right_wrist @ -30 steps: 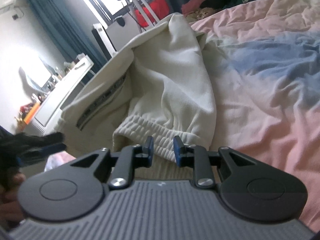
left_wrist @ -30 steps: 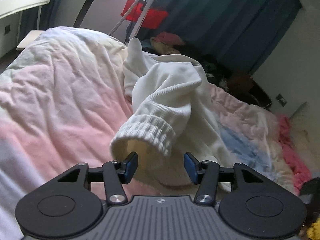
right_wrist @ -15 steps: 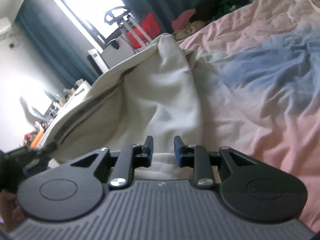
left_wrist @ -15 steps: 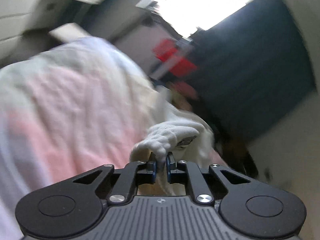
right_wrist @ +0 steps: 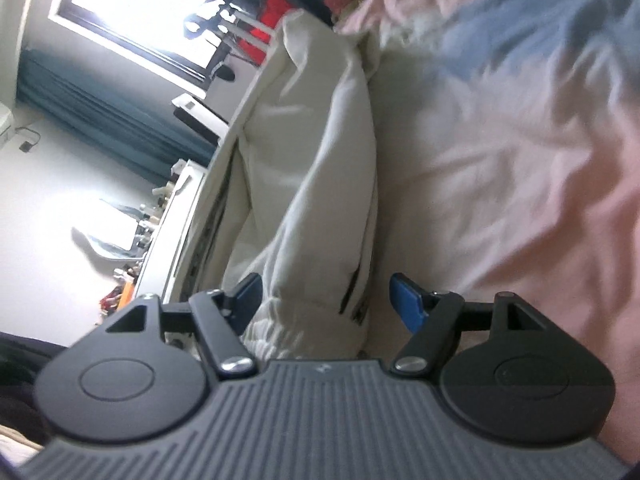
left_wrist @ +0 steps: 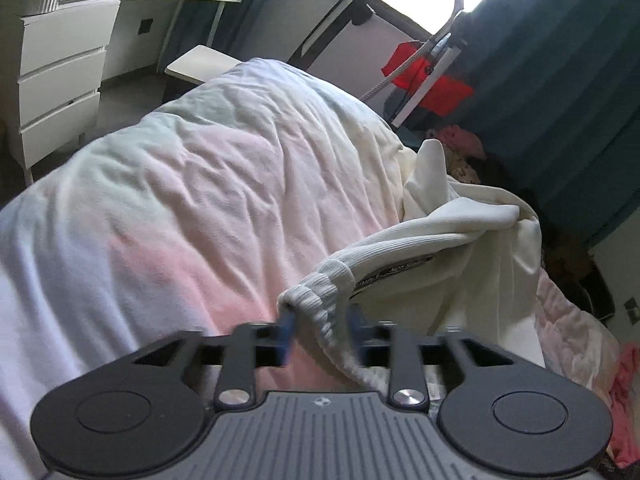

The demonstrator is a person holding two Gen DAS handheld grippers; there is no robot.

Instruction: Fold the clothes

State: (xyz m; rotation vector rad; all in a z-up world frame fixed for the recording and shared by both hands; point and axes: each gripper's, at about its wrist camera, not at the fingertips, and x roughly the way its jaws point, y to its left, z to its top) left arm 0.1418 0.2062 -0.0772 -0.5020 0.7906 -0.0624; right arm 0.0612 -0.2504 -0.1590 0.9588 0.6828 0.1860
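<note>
Cream sweater [left_wrist: 472,248] lies bunched on the duvet [left_wrist: 192,184], right of centre in the left view, centre-left in the right view.

Left gripper [left_wrist: 322,330], low centre: jaws parted moderately, blurred; ribbed cuff [left_wrist: 320,296] sits between them, not visibly pinched. Right gripper [right_wrist: 326,300], low centre: jaws wide, the hem [right_wrist: 276,332] between them and touching the left pad, nothing clamped.

Step in hand, as I judge it: laying out the sleeve and body for the first fold. To do well: close squarely on the ribbing and not on loose knit, draw each end taut and low over the duvet, avoid dragging the duvet.

Sleeve long axis runs from lower centre to upper right in the left view, cuff opening toward the camera. Body runs bottom to top in the right view, hem nearest.
</note>
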